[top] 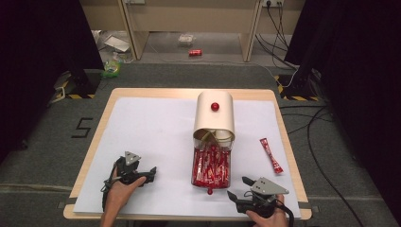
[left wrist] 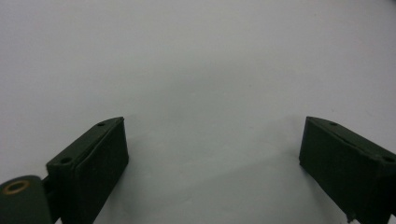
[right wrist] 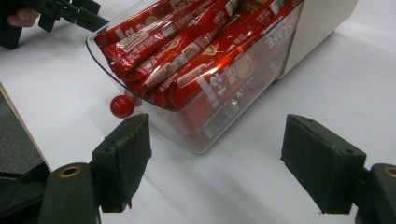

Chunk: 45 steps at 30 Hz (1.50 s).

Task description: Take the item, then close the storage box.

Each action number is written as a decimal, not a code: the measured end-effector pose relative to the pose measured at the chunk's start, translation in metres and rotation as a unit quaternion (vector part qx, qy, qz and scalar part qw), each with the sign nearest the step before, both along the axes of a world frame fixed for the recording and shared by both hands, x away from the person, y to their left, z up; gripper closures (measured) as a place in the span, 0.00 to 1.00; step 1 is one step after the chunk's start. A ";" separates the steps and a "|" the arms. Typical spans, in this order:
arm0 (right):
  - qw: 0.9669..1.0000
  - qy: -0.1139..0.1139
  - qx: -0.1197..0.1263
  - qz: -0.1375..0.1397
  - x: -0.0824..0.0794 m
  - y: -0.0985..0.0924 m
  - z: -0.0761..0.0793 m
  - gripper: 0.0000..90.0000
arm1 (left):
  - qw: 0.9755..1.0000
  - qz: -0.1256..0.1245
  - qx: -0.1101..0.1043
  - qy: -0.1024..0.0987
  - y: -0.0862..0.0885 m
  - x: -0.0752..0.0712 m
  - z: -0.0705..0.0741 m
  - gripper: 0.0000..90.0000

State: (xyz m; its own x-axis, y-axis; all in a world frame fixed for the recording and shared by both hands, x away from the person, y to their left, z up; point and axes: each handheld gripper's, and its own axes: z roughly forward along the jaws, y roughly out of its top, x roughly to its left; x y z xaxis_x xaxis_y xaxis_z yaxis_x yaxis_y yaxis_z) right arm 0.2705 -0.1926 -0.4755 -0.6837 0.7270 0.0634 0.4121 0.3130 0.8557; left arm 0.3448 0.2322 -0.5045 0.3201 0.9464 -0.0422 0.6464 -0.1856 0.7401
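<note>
Right gripper (right wrist: 215,163) w/ jaws spread wide and nothing between them, low on the white sheet (top: 142,127); the clear drawer (right wrist: 205,126), packed w/ red coffee sticks (right wrist: 187,51), lies just ahead of its fingers (right wrist: 123,158), its red knob (right wrist: 122,106) just past the left fingertip. Left gripper (left wrist: 212,154) also spread, w/ bare sheet between its fingers, drawer well off to its right. One loose stick (top: 271,155) lies on the sheet beyond the right gripper, beside the drawer.

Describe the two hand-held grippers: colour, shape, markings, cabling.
The left hand-held gripper and the right hand-held gripper have black bodies, each topped by a grey three-cornered plate. Each has two blocky black jaws with dark padded inner faces; brass-coloured eyelets sit at the jaw bases. A black cable trails from each. The forearms are bare, no sleeves.
</note>
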 end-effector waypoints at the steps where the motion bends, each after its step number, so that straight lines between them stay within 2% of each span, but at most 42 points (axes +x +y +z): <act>1: 1.000 0.000 -0.001 0.000 0.000 0.000 0.000 0.27 | 1.000 0.000 0.000 0.000 0.000 0.000 0.000 0.08; 13: 1.000 -0.001 -0.009 0.007 0.003 0.010 -0.003 0.27 | 1.000 0.000 0.000 0.000 0.000 0.000 0.000 0.08; 26: 0.999 -0.016 -0.029 0.006 0.005 0.020 -0.004 0.30 | 1.000 0.000 0.000 -0.001 0.000 0.000 0.000 0.08; 36: 0.999 -0.010 -0.044 0.008 0.009 0.025 -0.006 0.28 | 1.000 0.000 0.000 0.000 0.000 0.000 0.000 0.08; 45: 0.999 -0.004 -0.042 0.011 0.013 0.027 -0.005 0.27 | 1.000 0.000 0.000 0.000 0.000 0.000 0.000 0.08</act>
